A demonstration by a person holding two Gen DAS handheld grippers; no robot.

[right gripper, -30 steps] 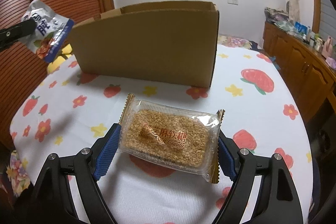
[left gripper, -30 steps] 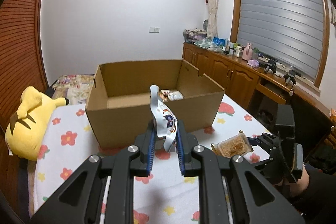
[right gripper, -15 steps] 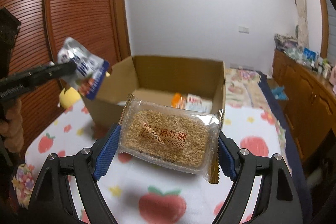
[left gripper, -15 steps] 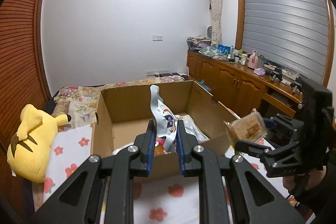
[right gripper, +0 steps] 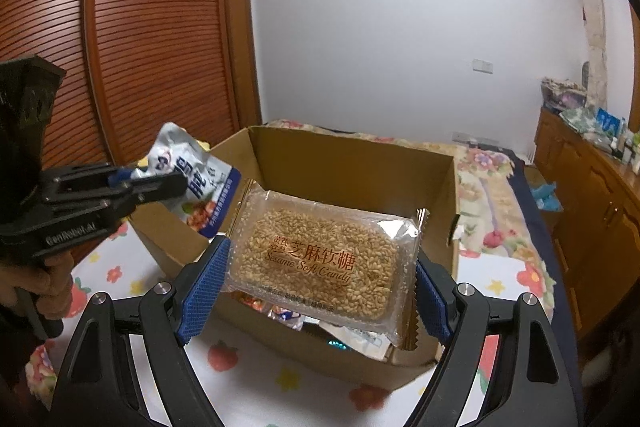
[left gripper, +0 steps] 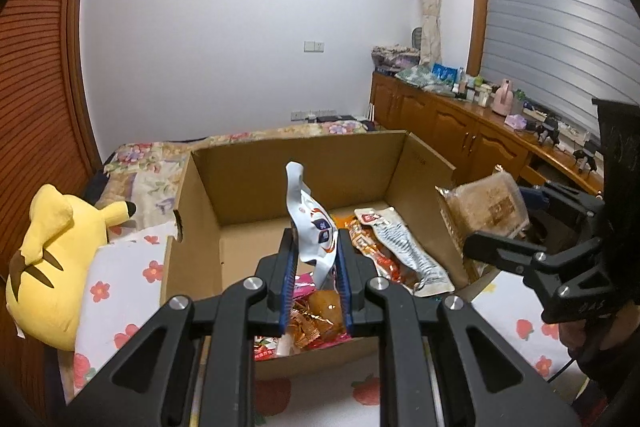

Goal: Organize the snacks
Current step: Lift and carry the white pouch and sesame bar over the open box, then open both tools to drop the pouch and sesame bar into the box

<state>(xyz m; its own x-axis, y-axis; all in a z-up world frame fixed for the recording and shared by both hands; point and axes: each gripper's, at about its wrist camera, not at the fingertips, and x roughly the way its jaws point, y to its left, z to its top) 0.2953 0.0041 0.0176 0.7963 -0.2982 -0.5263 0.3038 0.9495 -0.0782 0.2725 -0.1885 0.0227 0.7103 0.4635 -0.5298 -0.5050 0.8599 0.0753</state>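
Note:
My left gripper (left gripper: 314,267) is shut on a white and blue snack pouch (left gripper: 314,227) and holds it upright over the near edge of an open cardboard box (left gripper: 280,167). The pouch (right gripper: 192,175) and left gripper (right gripper: 152,183) also show in the right wrist view, above the box's left wall. My right gripper (right gripper: 320,267) is shut on a clear sesame soft candy pack (right gripper: 320,251), held over the box (right gripper: 352,163). The pack (left gripper: 484,207) shows at the box's right wall in the left wrist view. Several snack packets (left gripper: 396,251) lie inside the box.
The box stands on a cloth with strawberry and flower prints (left gripper: 120,287). A yellow plush toy (left gripper: 52,247) lies left of the box. Wooden cabinets (left gripper: 460,131) with clutter run along the right under a shuttered window. A wooden sliding door (right gripper: 140,27) is on the left.
Both grippers have risen and moved forward over the box with their snacks held. The view now looks down into the box, showing the packets inside.

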